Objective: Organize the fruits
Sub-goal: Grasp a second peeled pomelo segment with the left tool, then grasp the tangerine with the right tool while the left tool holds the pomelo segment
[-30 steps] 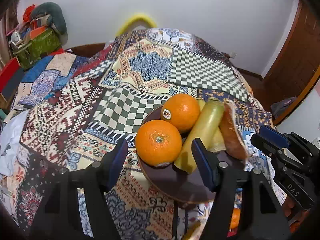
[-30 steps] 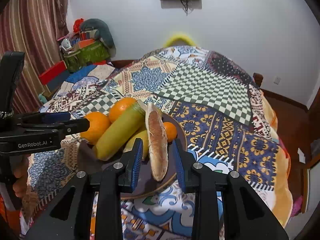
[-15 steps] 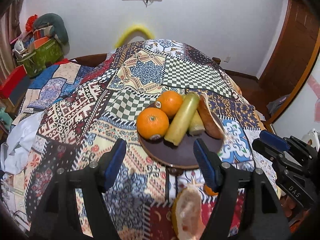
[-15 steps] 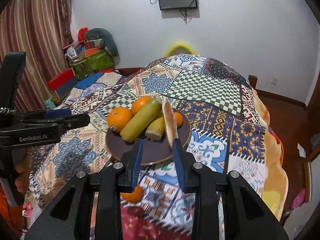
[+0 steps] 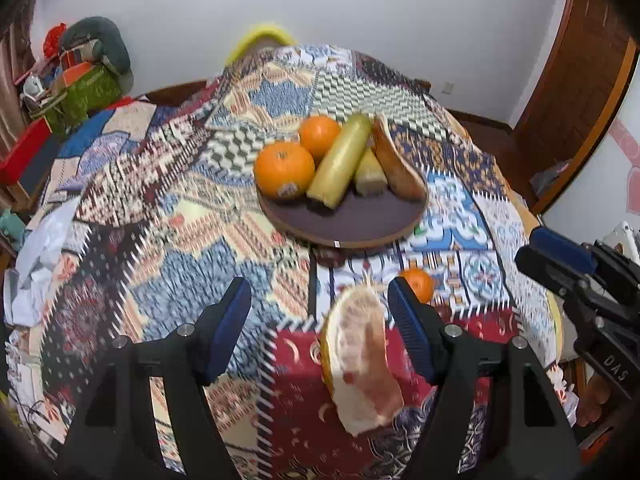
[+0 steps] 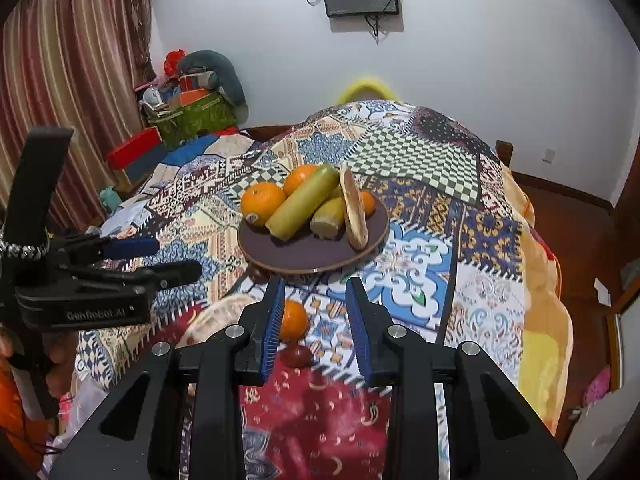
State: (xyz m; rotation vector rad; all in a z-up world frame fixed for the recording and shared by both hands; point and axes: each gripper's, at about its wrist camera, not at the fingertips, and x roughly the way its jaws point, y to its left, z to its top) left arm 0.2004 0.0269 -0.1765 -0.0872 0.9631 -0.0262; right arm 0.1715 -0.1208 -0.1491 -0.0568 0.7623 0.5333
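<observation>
A dark round plate [image 5: 348,222] [image 6: 304,254] on the patchwork cloth holds two oranges [image 5: 285,169] [image 6: 263,203], two yellow-green sugarcane-like sticks [image 5: 340,162] [image 6: 304,202], a pomelo wedge [image 5: 396,168] [image 6: 354,208] and a small orange [image 6: 368,203]. A peeled pomelo wedge [image 5: 360,360] lies on the cloth between my open left fingers; my left gripper [image 5: 320,320] is empty. A small orange [image 5: 418,284] [image 6: 293,319] lies loose near it. My right gripper [image 6: 316,320] is open and empty, above the small orange.
The patchwork-covered table [image 6: 440,240] drops off at its right edge. Boxes and bags [image 6: 188,108] stand at the back left by a curtain. A wooden door [image 5: 576,92] is at the right. Each gripper shows in the other's view [image 5: 580,280] [image 6: 100,280].
Both grippers have pulled back and up from the plate. The loose pomelo wedge and the small orange on the cloth have come into view. The right gripper has opened wider.
</observation>
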